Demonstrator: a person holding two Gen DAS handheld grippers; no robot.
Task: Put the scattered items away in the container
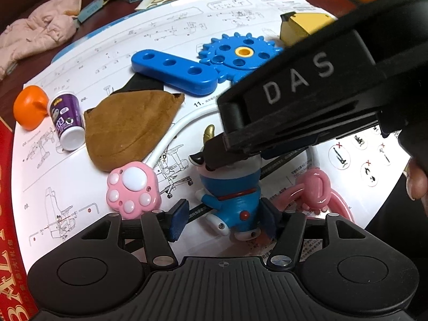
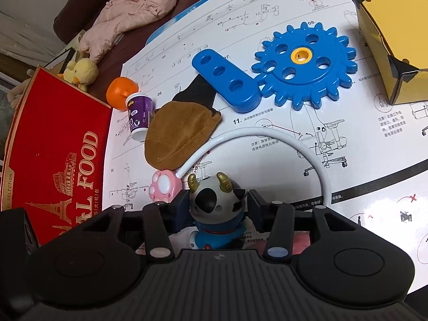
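A toy figure with a blue body, a black-and-white cow head and gold horns stands on a white instruction sheet. My right gripper is shut on its head, a pad pressed against each side. In the left wrist view the figure sits between my left gripper's pads. A gap shows at the left pad, so this gripper is open. The right gripper's black finger comes down over the figure's head from the upper right.
Around the figure lie a pink paw toy on a white cable, a brown pouch, a purple bottle, an orange ball, a blue holed bar and a blue gear. A red box lies left, a yellow box right.
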